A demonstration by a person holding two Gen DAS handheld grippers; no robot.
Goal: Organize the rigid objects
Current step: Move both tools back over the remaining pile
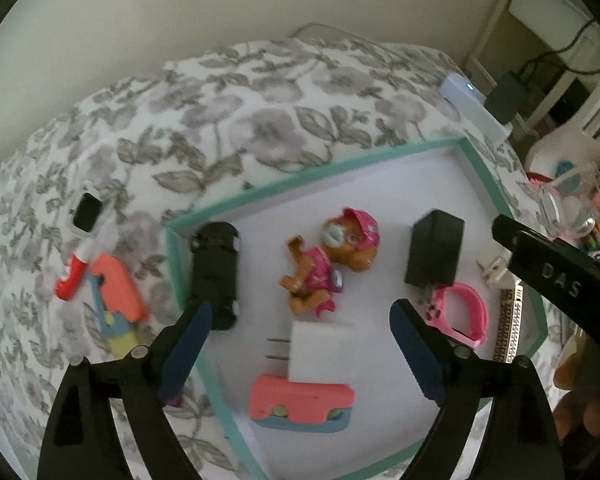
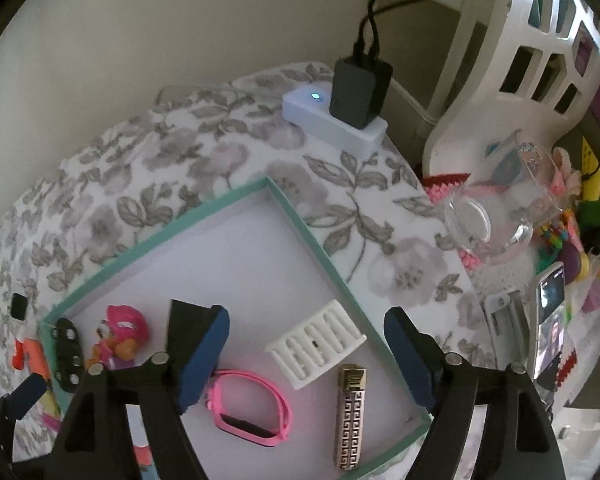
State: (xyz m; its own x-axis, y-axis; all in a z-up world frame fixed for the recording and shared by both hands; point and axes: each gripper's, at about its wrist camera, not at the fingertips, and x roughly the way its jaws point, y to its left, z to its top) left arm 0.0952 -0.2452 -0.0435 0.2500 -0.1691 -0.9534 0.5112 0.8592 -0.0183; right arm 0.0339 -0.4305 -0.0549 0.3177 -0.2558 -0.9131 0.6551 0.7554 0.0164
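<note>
A shallow tray with a teal rim (image 1: 174, 264) (image 2: 308, 232) lies on a floral cloth. My left gripper (image 1: 302, 344) is open above a white plug charger (image 1: 320, 350), which lies apart from both fingers. Around it lie a coral and blue block (image 1: 300, 404), a toy dog in pink (image 1: 328, 260), a black toy car (image 1: 216, 272) and a black charger block (image 1: 434, 254). My right gripper (image 2: 306, 360) is open over a white slotted piece (image 2: 320, 350), not touching it. A pink wristband (image 2: 252, 408) and a patterned lighter (image 2: 350, 416) lie near it.
Left of the tray on the cloth lie a smartwatch (image 1: 86, 212), a red and white piece (image 1: 74, 276) and a coral piece (image 1: 116, 300). A white power strip (image 2: 332, 124) with a black adapter sits behind. A glass cup (image 2: 492, 216), phones (image 2: 548, 320) and a white basket (image 2: 520, 60) crowd the right.
</note>
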